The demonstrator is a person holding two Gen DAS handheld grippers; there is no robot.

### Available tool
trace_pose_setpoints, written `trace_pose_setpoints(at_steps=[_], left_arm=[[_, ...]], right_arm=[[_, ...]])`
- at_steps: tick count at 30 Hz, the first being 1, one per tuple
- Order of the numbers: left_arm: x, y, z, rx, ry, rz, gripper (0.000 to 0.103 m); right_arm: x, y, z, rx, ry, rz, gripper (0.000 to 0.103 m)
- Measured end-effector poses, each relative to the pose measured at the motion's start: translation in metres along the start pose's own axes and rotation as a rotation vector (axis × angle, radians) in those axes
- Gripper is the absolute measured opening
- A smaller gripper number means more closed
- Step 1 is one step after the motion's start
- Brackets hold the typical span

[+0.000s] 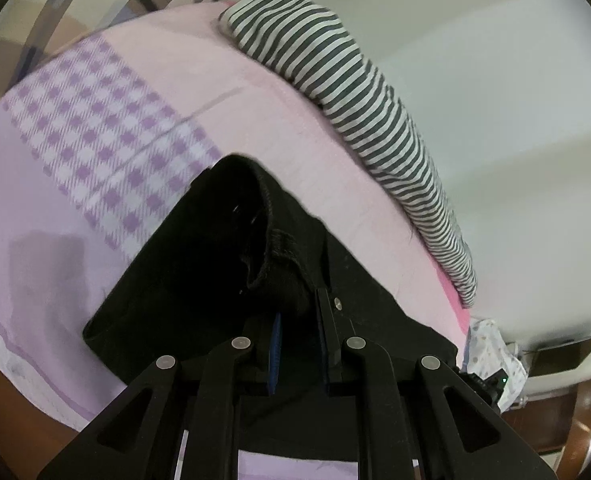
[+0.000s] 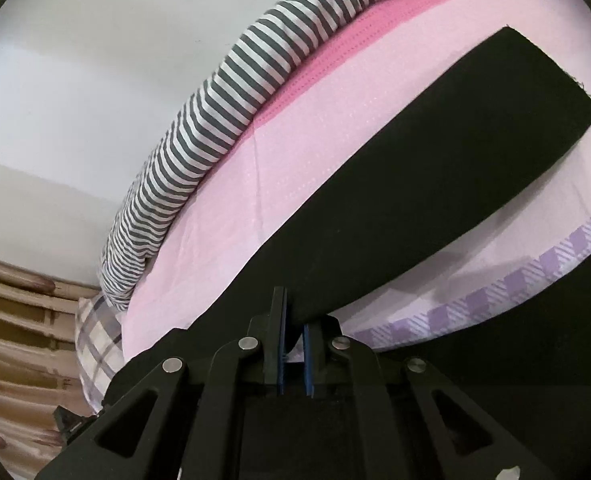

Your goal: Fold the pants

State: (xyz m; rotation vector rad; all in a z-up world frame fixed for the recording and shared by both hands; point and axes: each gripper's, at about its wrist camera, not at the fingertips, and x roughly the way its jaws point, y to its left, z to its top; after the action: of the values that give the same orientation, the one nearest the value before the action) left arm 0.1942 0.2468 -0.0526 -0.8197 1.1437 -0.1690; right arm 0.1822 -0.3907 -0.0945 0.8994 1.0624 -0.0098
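Observation:
Black pants (image 1: 199, 264) lie on a pink bed sheet (image 1: 199, 80). In the left wrist view my left gripper (image 1: 299, 312) is shut on the bunched waistband end, which rises in a fold in front of the fingers. In the right wrist view the pants (image 2: 435, 184) stretch as one long flat black strip away to the upper right, ending in a straight hem. My right gripper (image 2: 295, 320) is shut on the near edge of that strip, with cloth pinched between the blue pads.
A long grey-and-white striped bolster (image 1: 355, 112) runs along the white wall (image 1: 495, 120) at the bed's far side. The sheet has a purple checked patch (image 1: 95, 136). A plaid pillow (image 2: 99, 340) and wooden boards sit at the bed's end.

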Motion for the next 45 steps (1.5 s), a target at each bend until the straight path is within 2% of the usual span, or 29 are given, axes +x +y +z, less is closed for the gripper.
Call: trace_pose_setpoints(at_steps=[4, 8, 11, 14, 18, 23, 29, 37, 45], left_arm=[[-0.002, -0.011, 0.005, 0.025, -0.005, 0.008, 0.015], [-0.001, -0.010, 0.006, 0.021, 0.008, 0.001, 0.015], [0.000, -0.009, 0.003, 0.032, 0.028, 0.012, 0.016], [0.003, -0.004, 0.000, 0.052, 0.053, 0.035, 0.015], [0.009, 0.004, -0.004, 0.097, 0.096, 0.083, 0.015], [0.016, 0.015, -0.015, 0.203, 0.138, 0.144, 0.016], [0.021, 0.028, -0.028, 0.279, 0.172, 0.193, 0.016], [0.007, 0.042, -0.045, 0.316, 0.208, 0.197, 0.016], [0.009, 0.057, -0.060, 0.342, 0.253, 0.262, 0.016]], right_arm=[[-0.002, 0.000, 0.001, 0.023, 0.004, -0.005, 0.010], [0.000, -0.019, 0.011, 0.092, -0.031, -0.024, 0.011], [-0.004, -0.032, 0.015, 0.101, -0.067, -0.078, 0.011], [-0.021, -0.036, 0.011, 0.083, -0.113, -0.059, 0.007], [-0.051, -0.026, -0.005, 0.015, -0.157, -0.057, 0.006], [-0.081, -0.014, -0.042, -0.069, -0.193, -0.091, 0.005], [-0.106, -0.024, -0.083, -0.061, -0.198, -0.092, 0.004], [-0.124, -0.022, -0.124, -0.124, -0.196, -0.167, 0.004], [-0.111, -0.045, -0.146, -0.078, -0.131, -0.186, 0.004]])
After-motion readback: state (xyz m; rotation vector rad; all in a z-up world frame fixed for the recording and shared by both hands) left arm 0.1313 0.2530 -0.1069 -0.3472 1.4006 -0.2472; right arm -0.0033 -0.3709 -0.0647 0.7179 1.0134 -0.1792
